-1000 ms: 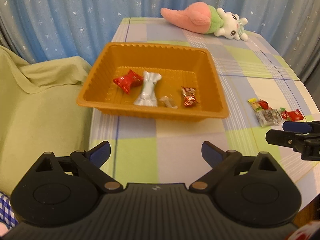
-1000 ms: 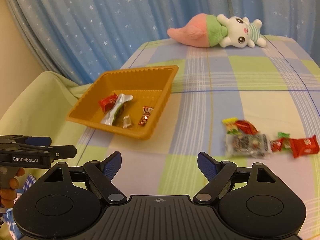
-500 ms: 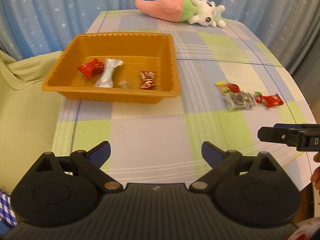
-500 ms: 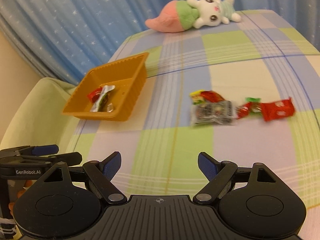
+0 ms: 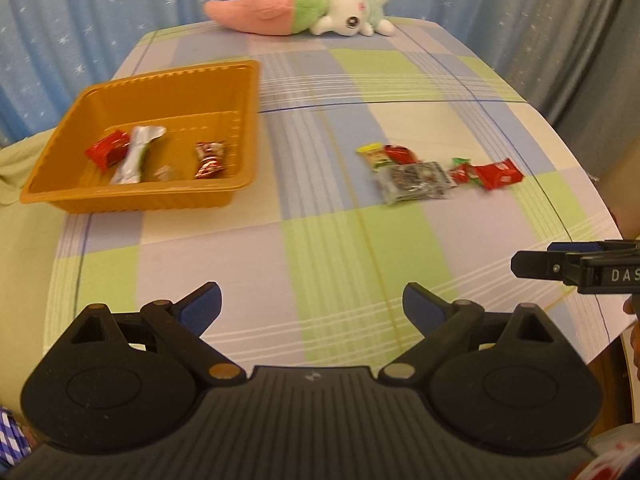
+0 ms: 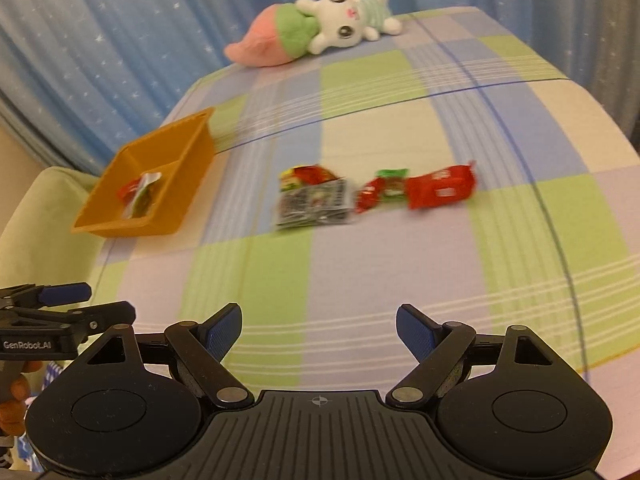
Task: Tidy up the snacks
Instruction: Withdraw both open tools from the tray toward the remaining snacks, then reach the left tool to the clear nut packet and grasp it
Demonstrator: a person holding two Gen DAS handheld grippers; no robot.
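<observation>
Snacks (image 6: 372,192) sit more central than before; both grippers' jaws gape wide, empty.

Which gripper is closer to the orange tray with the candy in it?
Left. The left gripper sits nearer the orange tray, which lies ahead to its left. The right gripper is farther over, toward the loose snacks.

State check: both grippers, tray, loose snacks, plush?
left gripper: open, empty, above the table
right gripper: open, empty, above the table
orange tray: upright on the tablecloth, four wrapped snacks inside
loose snacks: clustered on the tablecloth outside the tray, not yet sorted
red packet: flat, at the cluster's right end
plush toy: lying on its side at the far edge
</observation>
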